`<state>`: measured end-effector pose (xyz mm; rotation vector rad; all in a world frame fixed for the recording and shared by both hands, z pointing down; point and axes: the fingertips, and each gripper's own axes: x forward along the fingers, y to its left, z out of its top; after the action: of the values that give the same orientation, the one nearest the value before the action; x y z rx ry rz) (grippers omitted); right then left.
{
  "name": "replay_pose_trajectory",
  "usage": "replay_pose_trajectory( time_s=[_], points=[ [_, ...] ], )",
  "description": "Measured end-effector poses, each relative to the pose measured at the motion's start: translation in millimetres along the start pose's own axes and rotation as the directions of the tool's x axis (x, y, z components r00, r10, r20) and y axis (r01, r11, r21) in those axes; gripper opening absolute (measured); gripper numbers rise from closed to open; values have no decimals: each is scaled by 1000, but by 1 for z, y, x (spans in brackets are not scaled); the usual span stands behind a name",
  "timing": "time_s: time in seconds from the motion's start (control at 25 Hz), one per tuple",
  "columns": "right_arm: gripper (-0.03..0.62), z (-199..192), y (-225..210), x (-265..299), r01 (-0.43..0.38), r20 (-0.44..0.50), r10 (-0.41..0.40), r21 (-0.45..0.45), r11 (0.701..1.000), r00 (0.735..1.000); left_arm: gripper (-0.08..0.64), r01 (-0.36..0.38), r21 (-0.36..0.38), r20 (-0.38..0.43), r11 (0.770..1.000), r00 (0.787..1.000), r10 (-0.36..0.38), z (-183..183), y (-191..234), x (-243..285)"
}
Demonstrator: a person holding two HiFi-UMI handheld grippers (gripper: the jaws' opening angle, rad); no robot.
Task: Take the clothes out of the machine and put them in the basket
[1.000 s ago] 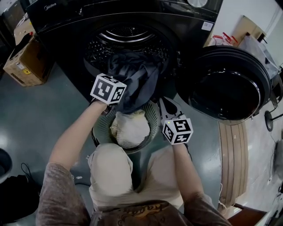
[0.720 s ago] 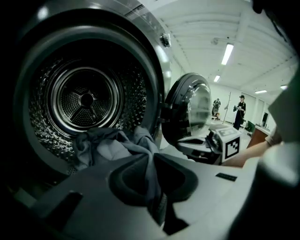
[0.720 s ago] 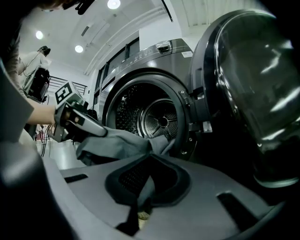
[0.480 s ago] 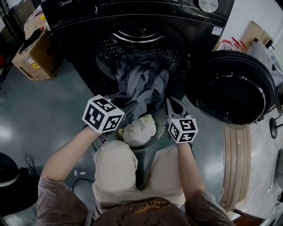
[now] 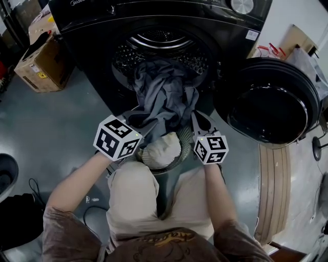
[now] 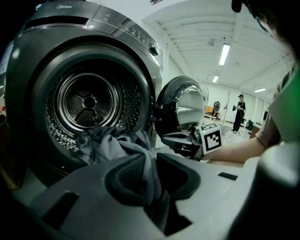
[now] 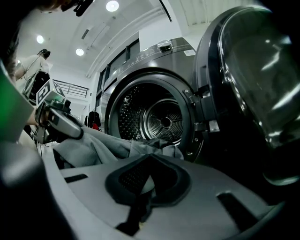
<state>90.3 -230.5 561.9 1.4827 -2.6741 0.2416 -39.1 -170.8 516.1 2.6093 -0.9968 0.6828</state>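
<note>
The grey garment (image 5: 164, 97), trailing from the machine (image 5: 82, 20) to the near basket (image 5: 187, 139), is pinched by the left gripper (image 6: 152, 183), its jaws just opening; the right gripper (image 7: 143, 187) is pressed together, empty. Release is best made only once the cloth is over the rim

One machine (image 5: 102, 15), one basket (image 5: 186, 140), two garments (image 5: 164, 97) (grey, cream)

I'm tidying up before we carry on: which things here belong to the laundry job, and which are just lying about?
Job:
washing machine
its open door
grey garment
basket
cream cloth in the basket

Lying about:
cardboard boxes
wooden boards
</note>
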Motion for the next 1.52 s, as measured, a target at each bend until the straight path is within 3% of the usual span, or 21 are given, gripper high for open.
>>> replay_pose_trajectory(
  time_s=[0.12,0.2,0.4,0.6,0.88,1.08,1.28,1.4,1.52],
  points=[
    [-3,2,-1,-3,3,5,-3,5,1000,1000,201,-55,15,41,998,998,54,9,13,4],
    [-3,4,-1,-4,3,8,-3,5,1000,1000,246,-92,33,65,995,994,90,16,27,10],
    [-3,6,4,-7,0,11,0,-3,1000,1000,302,-172,39,71,984,983,169,22,73,46],
    [-3,8,-1,-10,14,16,-14,-3,1000,1000,365,-291,81,59,953,956,287,26,132,90],
    [-3,9,-1,-11,20,16,-20,-6,1000,1000,425,-341,53,-94,939,934,345,23,199,146],
    [-3,8,-1,-10,24,12,-24,-5,1000,1000,449,-304,-28,-176,952,939,295,10,220,175],
    [-3,5,-9,-8,36,9,-36,15,999,999,436,-233,-84,-214,969,954,211,8,220,182],
    [-3,4,-7,-4,35,3,-35,14,999,999,274,-166,-104,-219,981,966,140,8,205,185],
    [-3,3,-4,-2,30,-3,-30,7,1000,1000,203,-153,-109,-208,982,970,128,9,197,186]
  ],
)
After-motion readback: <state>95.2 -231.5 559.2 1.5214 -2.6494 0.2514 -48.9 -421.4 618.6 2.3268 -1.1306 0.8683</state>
